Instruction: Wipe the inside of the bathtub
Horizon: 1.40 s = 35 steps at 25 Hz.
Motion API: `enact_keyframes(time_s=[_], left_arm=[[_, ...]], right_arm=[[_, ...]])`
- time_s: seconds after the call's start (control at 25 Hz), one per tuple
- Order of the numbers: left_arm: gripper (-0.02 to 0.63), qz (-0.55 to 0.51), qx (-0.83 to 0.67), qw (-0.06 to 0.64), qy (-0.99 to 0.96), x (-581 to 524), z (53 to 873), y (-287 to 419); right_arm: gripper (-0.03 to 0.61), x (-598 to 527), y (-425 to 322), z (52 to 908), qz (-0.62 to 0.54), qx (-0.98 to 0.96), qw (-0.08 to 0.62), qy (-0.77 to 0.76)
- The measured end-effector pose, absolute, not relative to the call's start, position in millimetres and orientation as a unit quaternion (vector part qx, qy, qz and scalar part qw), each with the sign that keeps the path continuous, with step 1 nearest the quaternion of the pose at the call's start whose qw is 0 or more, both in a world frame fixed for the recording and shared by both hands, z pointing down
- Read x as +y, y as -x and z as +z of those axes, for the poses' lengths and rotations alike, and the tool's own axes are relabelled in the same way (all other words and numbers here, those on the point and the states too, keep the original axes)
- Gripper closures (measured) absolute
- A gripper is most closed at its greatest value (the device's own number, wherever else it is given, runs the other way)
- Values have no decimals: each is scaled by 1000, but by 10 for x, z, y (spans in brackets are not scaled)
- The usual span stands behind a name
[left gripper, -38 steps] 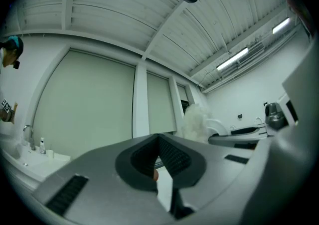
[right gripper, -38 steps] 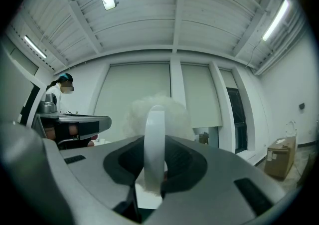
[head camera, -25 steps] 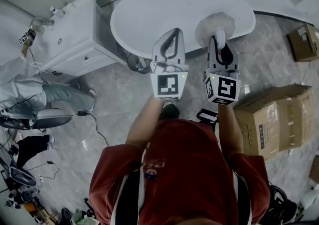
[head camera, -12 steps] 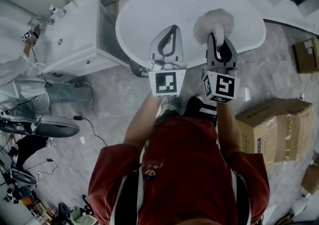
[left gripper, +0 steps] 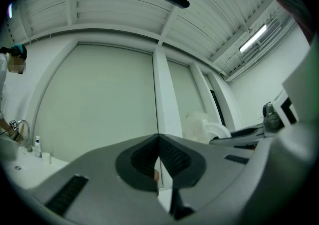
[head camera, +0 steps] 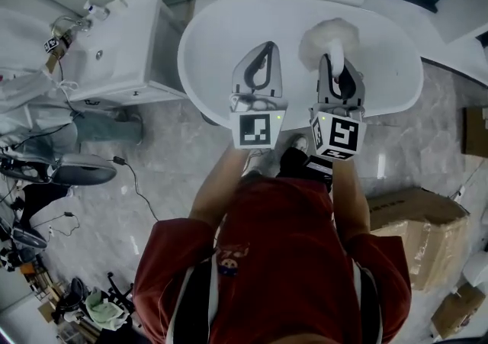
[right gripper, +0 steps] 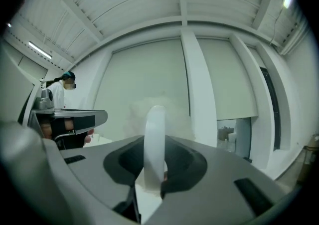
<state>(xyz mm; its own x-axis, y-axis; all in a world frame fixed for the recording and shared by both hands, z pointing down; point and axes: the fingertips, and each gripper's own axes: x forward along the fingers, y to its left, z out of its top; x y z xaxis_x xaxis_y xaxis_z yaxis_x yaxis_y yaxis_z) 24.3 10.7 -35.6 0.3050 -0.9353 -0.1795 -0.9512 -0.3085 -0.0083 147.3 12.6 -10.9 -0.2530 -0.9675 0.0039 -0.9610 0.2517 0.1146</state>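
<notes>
The white oval bathtub (head camera: 221,37) fills the top of the head view. Both grippers are held over its near side. My left gripper (head camera: 263,51) is shut with nothing between its jaws, and in the left gripper view its tips (left gripper: 158,139) meet. My right gripper (head camera: 335,60) is shut on the white handle (right gripper: 155,139) of a fluffy white duster. The duster's head (head camera: 329,36) hangs over the tub's right part. The same fluffy head (right gripper: 149,114) shows pale beyond the handle, and again at the right of the left gripper view (left gripper: 199,124).
A white vanity with a sink (head camera: 114,53) and a tap (head camera: 65,26) stands left of the tub. Cardboard boxes (head camera: 415,236) lie at the right on the marble floor. Cables and gear (head camera: 46,175) lie at the left. A person in white (right gripper: 65,87) stands nearby.
The tub has come closer and more central under the grippers. The boxes have slid to the lower right of the view. Both grippers keep the same pose and grip.
</notes>
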Motion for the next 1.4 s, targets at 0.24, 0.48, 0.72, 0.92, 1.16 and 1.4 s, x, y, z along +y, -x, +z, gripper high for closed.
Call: enact_keyframes(time_s=[0.24, 0.48, 0.72, 0.92, 1.16, 1.4], left_arm=[[598, 52, 628, 39, 775, -430, -151, -406], [598, 26, 658, 26, 752, -753, 251, -311], [598, 17, 673, 16, 739, -1061, 749, 43], [598, 19, 669, -3, 743, -1464, 1160, 327], [598, 14, 667, -29, 744, -1978, 1886, 732], [598, 22, 674, -53, 736, -2278, 2646, 1004]], right_arm=[[485, -484, -1757, 88, -22, -813, 41, -580], [485, -858, -1781, 498, -4, -830, 70, -553], [485, -1216, -1486, 1083, 20, -838, 106, -535], [485, -1662, -1117, 1531, 32, -841, 129, -524], [485, -2156, -588, 2312, 34, -844, 175, -506], [485, -2453, -219, 3150, 38, -843, 205, -495]])
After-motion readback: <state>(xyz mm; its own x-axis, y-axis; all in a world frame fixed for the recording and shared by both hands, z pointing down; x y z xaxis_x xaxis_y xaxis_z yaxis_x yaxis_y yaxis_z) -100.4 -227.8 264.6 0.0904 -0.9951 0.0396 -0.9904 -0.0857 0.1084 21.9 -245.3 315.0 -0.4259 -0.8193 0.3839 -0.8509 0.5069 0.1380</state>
